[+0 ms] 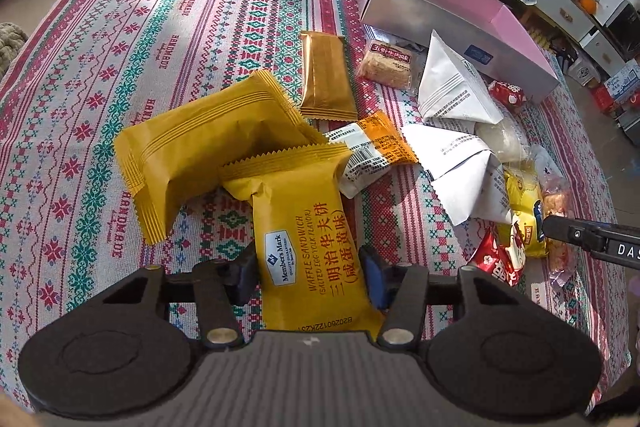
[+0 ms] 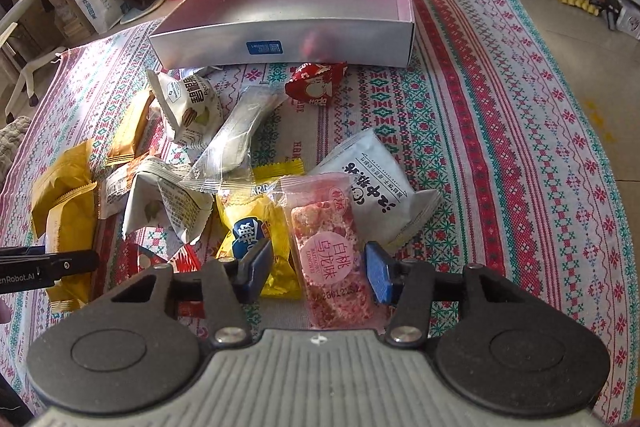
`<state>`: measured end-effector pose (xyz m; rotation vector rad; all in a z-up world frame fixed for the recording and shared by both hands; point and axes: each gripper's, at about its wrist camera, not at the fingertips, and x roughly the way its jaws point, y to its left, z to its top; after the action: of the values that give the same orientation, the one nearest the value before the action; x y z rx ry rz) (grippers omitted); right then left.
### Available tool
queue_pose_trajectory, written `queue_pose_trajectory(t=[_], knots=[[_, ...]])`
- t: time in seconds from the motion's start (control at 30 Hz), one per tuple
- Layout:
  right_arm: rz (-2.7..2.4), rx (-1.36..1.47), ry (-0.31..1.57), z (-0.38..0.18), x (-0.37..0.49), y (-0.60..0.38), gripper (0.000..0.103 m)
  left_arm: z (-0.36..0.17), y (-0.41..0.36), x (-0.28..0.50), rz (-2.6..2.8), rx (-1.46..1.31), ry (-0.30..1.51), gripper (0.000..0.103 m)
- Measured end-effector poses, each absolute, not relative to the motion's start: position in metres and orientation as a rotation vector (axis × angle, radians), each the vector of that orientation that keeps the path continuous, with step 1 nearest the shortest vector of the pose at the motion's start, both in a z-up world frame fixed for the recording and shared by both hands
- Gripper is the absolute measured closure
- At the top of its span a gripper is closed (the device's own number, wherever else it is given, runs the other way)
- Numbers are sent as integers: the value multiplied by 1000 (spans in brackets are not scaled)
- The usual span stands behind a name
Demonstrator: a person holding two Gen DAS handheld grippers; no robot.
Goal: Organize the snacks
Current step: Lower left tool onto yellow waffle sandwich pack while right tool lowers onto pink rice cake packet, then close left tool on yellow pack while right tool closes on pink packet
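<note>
A pile of wrapped snacks lies on a patterned cloth (image 1: 120, 67). My left gripper (image 1: 310, 277) has its blue pads on both sides of a yellow waffle sandwich packet (image 1: 304, 239), closed against it. A second yellow packet (image 1: 200, 151) lies just beyond. My right gripper (image 2: 318, 273) is open around a pink peach oolong bar (image 2: 328, 247); the pads stand slightly apart from its wrapper. An empty silver box with pink inside (image 2: 288, 11) stands behind the pile; it also shows in the left wrist view (image 1: 440, 19).
Around the pile lie white triangular packets (image 1: 456, 87), a gold bar (image 1: 326, 75), a red candy packet (image 2: 316, 83), a white pouch (image 2: 376, 183) and a yellow packet (image 2: 256, 223). Household clutter and furniture ring the cloth.
</note>
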<state>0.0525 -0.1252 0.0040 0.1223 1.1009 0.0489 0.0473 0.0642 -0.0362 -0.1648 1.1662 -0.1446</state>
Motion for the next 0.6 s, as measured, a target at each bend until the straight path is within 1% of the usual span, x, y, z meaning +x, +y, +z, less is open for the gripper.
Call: queue_pose_trajectory(t=[0.1,0.17,0.27,0.4,0.43,0.47,0.5,0.6], knots=[[63,115,1110,5,52,-124,58,-35,65,46,-147,-173,1161,48],[69,118,1120,7,51,-125,63,-33,68,45,-148,-187,1160,49],[65,114,1125,7,49,-127,64,-32,70,45,-147,-201,1153,54],[61,97,1143,0,51,-125,64,-31,67,44,-147,-198,1149,54],[62,92,1143,-1,51,-124,67,-31,66,44,-147,-194,1147,54],[65,89,1141,-1,51,-123,71,-31,66,44,-148,-191,1144,54],[69,89,1136,-1,51,-122,73,-31,66,43,-149,-190,1142,54],[73,80,1113,2,48,-121,74,-28,67,41,-155,-194,1134,55]])
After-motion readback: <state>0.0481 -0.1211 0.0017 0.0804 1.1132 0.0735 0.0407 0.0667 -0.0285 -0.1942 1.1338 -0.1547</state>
